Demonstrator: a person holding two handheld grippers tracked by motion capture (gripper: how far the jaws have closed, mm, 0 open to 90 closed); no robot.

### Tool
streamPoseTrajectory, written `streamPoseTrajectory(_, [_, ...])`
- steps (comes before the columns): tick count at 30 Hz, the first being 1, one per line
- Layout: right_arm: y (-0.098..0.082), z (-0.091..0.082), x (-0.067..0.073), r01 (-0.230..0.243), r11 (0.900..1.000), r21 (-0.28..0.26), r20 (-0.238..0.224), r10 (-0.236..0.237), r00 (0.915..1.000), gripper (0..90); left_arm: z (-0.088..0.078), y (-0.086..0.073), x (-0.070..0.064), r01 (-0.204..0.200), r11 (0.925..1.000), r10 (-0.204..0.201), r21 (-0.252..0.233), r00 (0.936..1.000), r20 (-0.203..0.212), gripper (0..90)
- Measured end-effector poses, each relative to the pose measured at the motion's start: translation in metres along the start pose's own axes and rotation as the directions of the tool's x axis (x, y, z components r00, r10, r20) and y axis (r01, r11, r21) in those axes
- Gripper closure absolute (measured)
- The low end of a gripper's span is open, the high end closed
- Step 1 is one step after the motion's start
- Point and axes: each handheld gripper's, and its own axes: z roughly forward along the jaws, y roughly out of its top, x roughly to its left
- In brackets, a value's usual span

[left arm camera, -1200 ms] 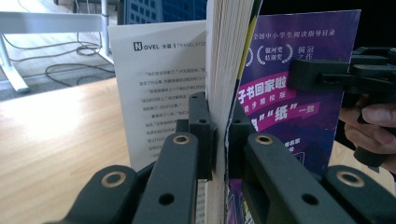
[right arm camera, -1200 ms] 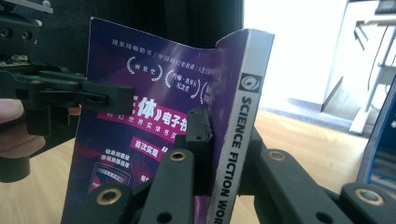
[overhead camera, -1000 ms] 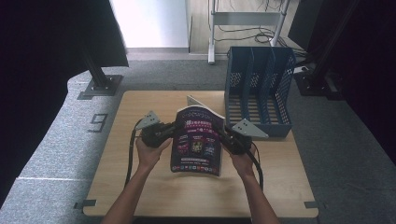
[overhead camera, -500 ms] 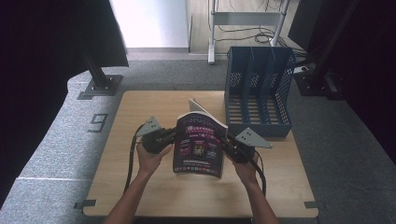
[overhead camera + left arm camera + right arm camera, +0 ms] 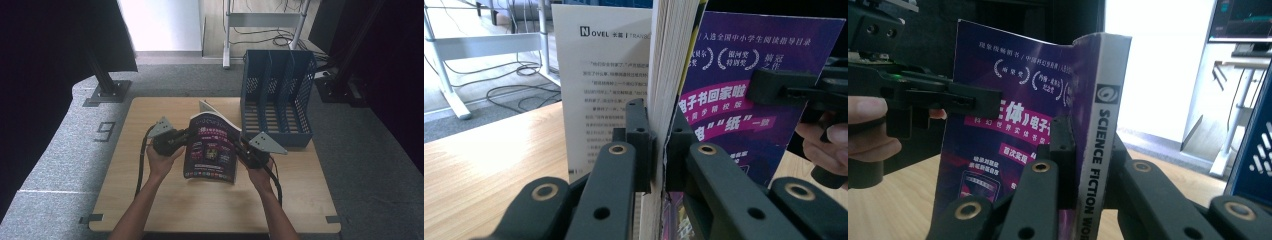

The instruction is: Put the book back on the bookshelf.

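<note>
A paperback book (image 5: 210,147) with a purple cover is held upright above the wooden table (image 5: 150,200), cover toward me. My left gripper (image 5: 182,137) is shut on its page edge; in the left gripper view the gripper (image 5: 658,130) clamps the stack of pages (image 5: 671,60), with a white inner leaf (image 5: 604,75) fanned out to the left. My right gripper (image 5: 241,147) is shut on the spine. In the right gripper view the gripper (image 5: 1088,140) pinches the white spine (image 5: 1100,145), printed "SCIENCE FICTION". Each gripper view also shows the other gripper on the far side of the cover.
A blue slotted file rack (image 5: 277,95) stands on the table's far right corner, just behind the book; its wall (image 5: 1255,160) is at the right of the right gripper view. Grey carpet surrounds the table, with a metal stand (image 5: 260,20) and cables beyond.
Almost nothing: the book and both grippers wobble slightly in place, and both grips stay as they were.
</note>
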Motion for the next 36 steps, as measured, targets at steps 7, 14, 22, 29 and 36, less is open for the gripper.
streamPoseTrajectory(7, [-0.003, -0.003, 0.004, 0.015, 1.0, 0.005, -0.003, -0.015, 0.9999, 81.7, -0.009, -0.007, -0.006, -0.006, 1.0, 0.006, 0.007, 0.9999, 0.015, 84.9])
streamPoseTrajectory(14, [-0.003, -0.012, 0.011, 0.023, 1.0, 0.017, -0.037, -0.023, 0.9991, 81.5, -0.017, -0.013, -0.01, -0.002, 1.0, 0.002, 0.001, 0.9995, 0.032, 84.1])
streamPoseTrajectory(22, [-0.004, -0.015, 0.011, 0.032, 0.998, 0.048, -0.098, -0.027, 0.9948, 79.7, -0.024, -0.02, -0.011, 0.011, 0.9997, -0.01, -0.023, 0.9982, 0.059, 83.5])
streamPoseTrajectory(29, [-0.005, -0.01, 0.007, 0.005, 0.999, 0.052, -0.112, 0.001, 0.9937, 78.9, -0.024, -0.021, -0.012, 0.008, 0.9997, -0.007, -0.025, 0.9985, 0.054, 83.9])
streamPoseTrajectory(36, [-0.005, -0.003, 0.01, 0.016, 0.996, 0.084, -0.108, -0.007, 0.9941, 77.7, -0.024, -0.021, -0.013, 0.013, 0.9996, -0.012, -0.024, 0.9984, 0.055, 84.1])
